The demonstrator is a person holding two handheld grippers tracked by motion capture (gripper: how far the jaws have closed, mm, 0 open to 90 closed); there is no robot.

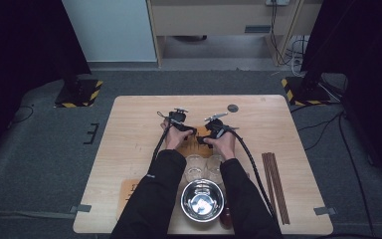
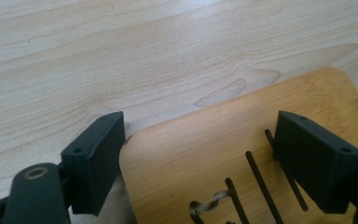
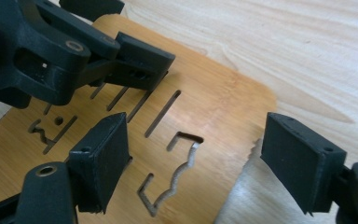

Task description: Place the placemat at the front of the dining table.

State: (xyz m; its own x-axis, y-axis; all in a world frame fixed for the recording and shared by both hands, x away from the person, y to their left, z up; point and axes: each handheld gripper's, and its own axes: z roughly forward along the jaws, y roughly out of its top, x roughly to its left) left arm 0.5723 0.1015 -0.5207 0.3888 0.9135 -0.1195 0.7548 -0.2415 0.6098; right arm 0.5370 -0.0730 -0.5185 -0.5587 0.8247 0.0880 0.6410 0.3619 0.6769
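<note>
Slotted bamboo board [image 1: 197,141] flat at table [image 1: 129,129] centre, long axis left to right. Left gripper [image 2: 200,154] and right gripper [image 3: 200,163] straddling opposite ends, jaws apart, unclamped, both equally near.

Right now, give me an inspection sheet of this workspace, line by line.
Surface: light wooden table, bare at the far side.
Job's things: slotted bamboo board lying flat.
Clutter: steel bowl, two clear glasses, dark chopsticks.
Grippers: left gripper and right gripper open, each straddling a board edge.
Cables: one black cable trails from each gripper.
Surroundings: grey carpet, striped stand bases, cupboard behind.
</note>
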